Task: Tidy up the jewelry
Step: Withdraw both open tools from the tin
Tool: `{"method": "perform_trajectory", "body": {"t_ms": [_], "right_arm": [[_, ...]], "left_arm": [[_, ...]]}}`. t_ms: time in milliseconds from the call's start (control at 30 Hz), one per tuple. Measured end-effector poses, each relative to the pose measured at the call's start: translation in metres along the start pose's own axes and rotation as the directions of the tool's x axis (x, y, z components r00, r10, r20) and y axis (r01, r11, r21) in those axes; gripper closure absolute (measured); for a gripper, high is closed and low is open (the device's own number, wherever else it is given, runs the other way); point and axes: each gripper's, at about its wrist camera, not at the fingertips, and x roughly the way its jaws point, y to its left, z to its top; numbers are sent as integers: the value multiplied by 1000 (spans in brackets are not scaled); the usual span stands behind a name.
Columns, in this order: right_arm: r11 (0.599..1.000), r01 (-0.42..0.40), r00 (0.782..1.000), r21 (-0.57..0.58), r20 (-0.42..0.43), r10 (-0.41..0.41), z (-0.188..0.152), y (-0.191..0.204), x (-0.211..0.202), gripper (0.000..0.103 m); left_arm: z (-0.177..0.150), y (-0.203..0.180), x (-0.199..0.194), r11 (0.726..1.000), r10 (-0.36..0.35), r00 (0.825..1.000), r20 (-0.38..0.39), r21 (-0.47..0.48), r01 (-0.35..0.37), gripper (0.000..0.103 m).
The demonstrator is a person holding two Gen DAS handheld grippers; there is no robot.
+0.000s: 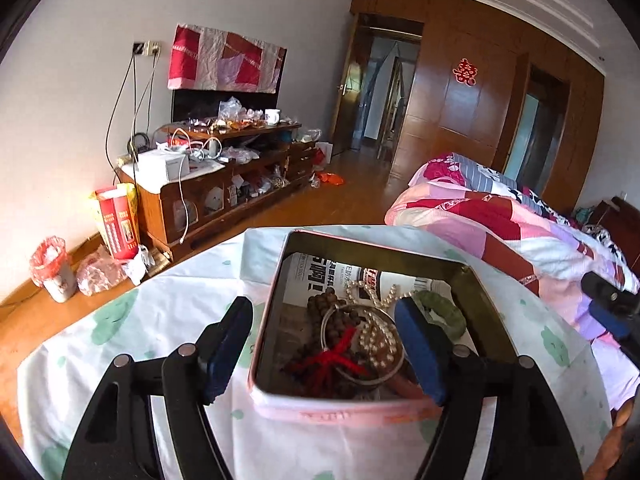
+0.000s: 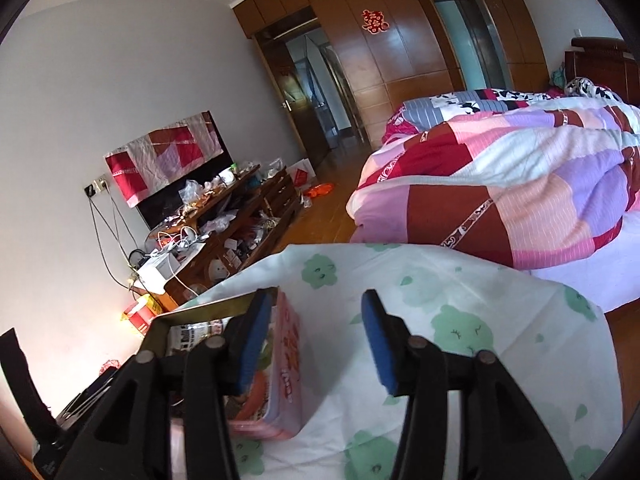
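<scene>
**A:** Where's the jewelry now?

**B:** It's all in the tin [image 1: 476, 280]. I see brown beads [image 1: 320, 304], a pearl string [image 1: 376, 336], a silver bangle [image 1: 360, 376], a red cord [image 1: 340, 356] and something green [image 1: 440, 312]. They lie in a heap on newspaper [image 1: 360, 276].

**A:** And your grippers?

**B:** My left gripper [image 1: 324, 356] has its jaws wide apart. One finger is outside the tin's wall, the other hangs over the pile. It holds nothing. My right gripper [image 2: 316, 344] is apart too, beside the tin, over the cloth [image 2: 500, 304]. Nothing in it.

**A:** So what step is this?

**B:** I think I've just let go, and the dropping-in part is done. I can't see a lid or any more pieces on the cloth, but the view is narrow. Next I'd lift both grippers clear without hooking the beads.

**A:** Which way does the tin lie?

**B:** Flat, mouth up. Its long side runs away from me, toward the bed [image 1: 500, 224].
</scene>
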Motion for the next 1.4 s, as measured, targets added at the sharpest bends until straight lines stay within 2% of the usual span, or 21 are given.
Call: {"method": "perform_trajectory", "body": {"t_ms": [33, 100, 300, 667, 1067, 1400], "right_arm": [[1000, 2, 1000, -3, 4, -2, -1, 1, -3, 40], [1000, 1, 1000, -11, 14, -1, -4, 1, -15, 37], [1000, -5, 1000, -20, -15, 4, -19, -4, -35, 37], [998, -18, 998, -58, -66, 14, -47, -8, -63, 37], [998, -35, 997, -61, -72, 30, -58, -13, -90, 37], [998, -35, 997, -55, -75, 31, -64, -20, -104, 37]], "left_arm": [[-3, -3, -5, 1000, -1, 1000, -2, 13, 1, 29], [-9, -5, -13, 1000, -8, 1000, -9, 28, 8, 29], [-28, -13, -34, 998, -26, 999, -43, 57, 28, 29], [-50, -23, -59, 996, 25, 997, -77, 89, -18, 29], [-63, -38, -79, 983, 79, 996, -50, 169, -70, 29], [-75, -44, -88, 979, 85, 994, -61, 190, -72, 29]]}}
